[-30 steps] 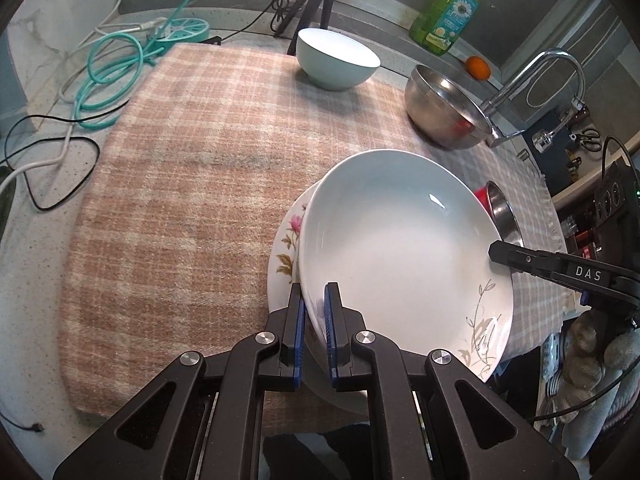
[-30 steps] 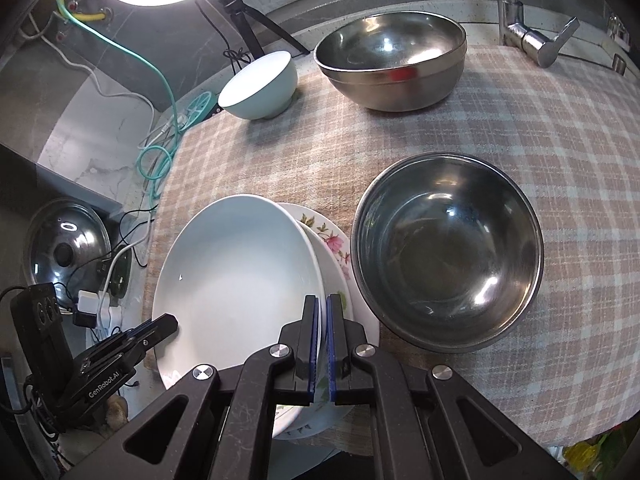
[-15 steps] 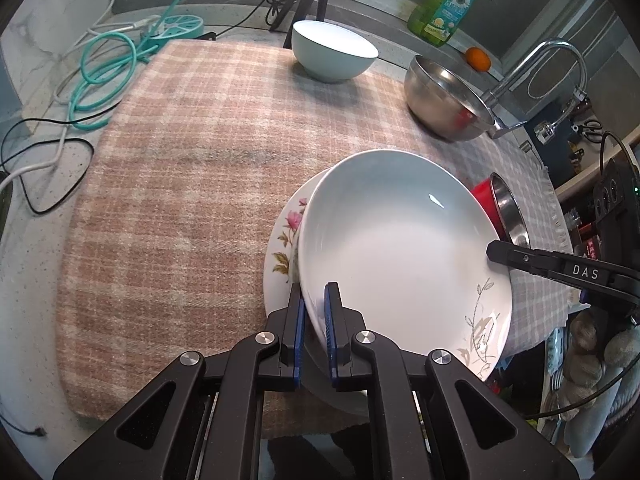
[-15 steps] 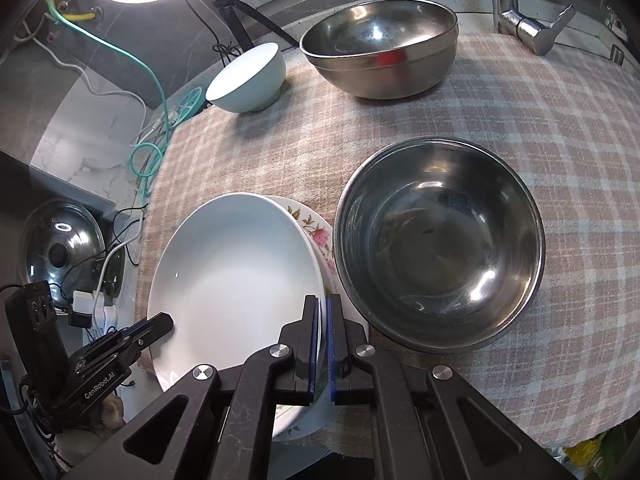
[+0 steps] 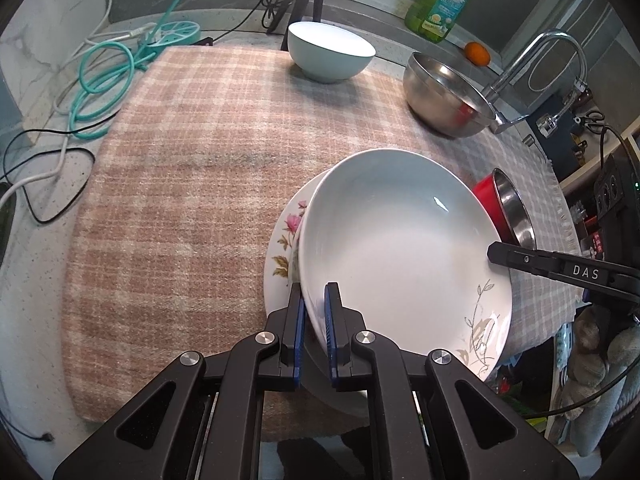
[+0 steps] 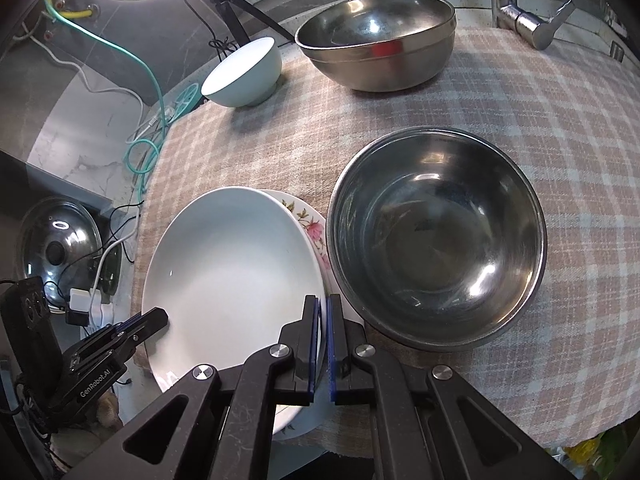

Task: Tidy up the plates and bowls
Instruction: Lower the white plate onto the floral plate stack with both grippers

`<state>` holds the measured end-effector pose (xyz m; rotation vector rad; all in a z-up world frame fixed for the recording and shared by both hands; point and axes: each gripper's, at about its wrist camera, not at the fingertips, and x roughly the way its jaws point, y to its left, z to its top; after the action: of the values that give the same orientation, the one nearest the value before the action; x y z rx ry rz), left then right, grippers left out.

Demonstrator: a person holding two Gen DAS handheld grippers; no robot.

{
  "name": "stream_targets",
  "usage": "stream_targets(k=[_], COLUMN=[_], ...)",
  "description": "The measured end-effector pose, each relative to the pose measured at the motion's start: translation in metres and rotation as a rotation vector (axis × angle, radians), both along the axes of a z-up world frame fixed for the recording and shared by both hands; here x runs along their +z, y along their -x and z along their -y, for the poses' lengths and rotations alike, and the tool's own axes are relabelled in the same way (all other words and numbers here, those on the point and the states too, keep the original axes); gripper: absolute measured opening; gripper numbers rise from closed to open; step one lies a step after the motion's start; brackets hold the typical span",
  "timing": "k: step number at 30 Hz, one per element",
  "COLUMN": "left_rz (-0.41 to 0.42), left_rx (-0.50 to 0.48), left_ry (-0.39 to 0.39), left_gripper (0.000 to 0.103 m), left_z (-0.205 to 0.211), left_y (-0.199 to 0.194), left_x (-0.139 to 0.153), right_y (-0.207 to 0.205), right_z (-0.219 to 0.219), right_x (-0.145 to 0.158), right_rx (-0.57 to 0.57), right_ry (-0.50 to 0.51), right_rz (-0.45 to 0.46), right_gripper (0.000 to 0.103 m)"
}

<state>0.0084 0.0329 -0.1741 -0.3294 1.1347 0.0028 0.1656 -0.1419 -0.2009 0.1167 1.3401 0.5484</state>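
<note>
A white deep plate (image 5: 400, 248) is held tilted over a floral plate (image 5: 284, 240) that lies on the checked cloth (image 5: 200, 160). My left gripper (image 5: 314, 308) is shut on the white plate's near rim. In that view the right gripper (image 5: 494, 249) touches the plate's opposite rim. In the right wrist view my right gripper (image 6: 323, 316) is shut on the white plate (image 6: 232, 264) beside the floral plate (image 6: 308, 220), while the left gripper (image 6: 160, 316) grips the other side.
A steel bowl (image 6: 436, 240) with a red outside sits right beside the plates. A larger steel bowl (image 6: 376, 40) and a pale blue bowl (image 6: 244, 72) stand at the cloth's far edge. Faucet (image 5: 540, 60), soap bottle (image 5: 444, 0) and cables (image 5: 104, 76) ring the cloth. A pot lid (image 6: 56, 240) lies left.
Both grippers stay clamped on the white plate. The right wrist view has shifted slightly, with the steel bowl sitting a little more to the left; otherwise nothing moved.
</note>
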Motion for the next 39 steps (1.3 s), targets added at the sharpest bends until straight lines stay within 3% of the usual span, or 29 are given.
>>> stream_targets(k=[17,39], left_rz=[0.0,-0.012], left_rx=[-0.019,-0.092], left_ry=[-0.063,-0.25], left_gripper=[0.009,0.015], left_z=[0.008,0.029], left_y=[0.0,-0.003], left_x=[0.002,0.002], right_y=[0.001,0.004], right_z=[-0.001,-0.005], right_x=[0.001,0.002], right_rx=[0.008,0.026], right_ry=[0.019,0.051], right_rz=[0.015,0.043], right_gripper=[0.004,0.005])
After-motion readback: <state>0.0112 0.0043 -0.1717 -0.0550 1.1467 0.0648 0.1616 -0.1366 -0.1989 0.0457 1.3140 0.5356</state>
